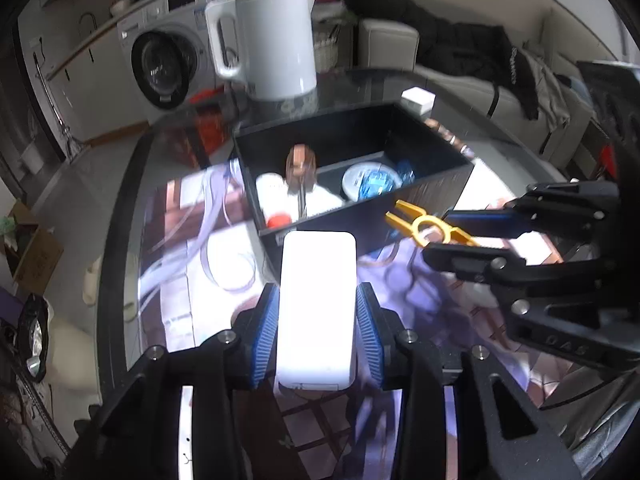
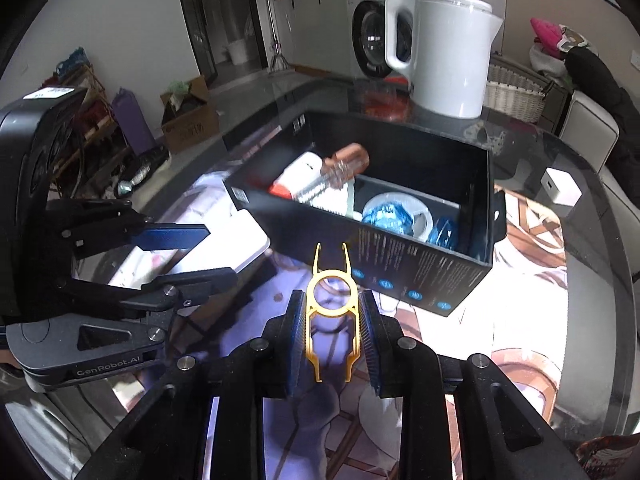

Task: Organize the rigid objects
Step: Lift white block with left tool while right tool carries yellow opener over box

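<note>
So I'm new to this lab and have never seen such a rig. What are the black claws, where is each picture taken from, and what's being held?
The claws are two-finger grippers held by a person, one per hand, each with a fisheye camera looking along its fingers.

In its own view, the left gripper clamps a white rectangular block. In the right-wrist view, the right gripper pinches a thin yellow tool.

Ahead on the glossy table stands an open black box already holding items, with a white kettle behind it and a small white cube beside it.
</note>
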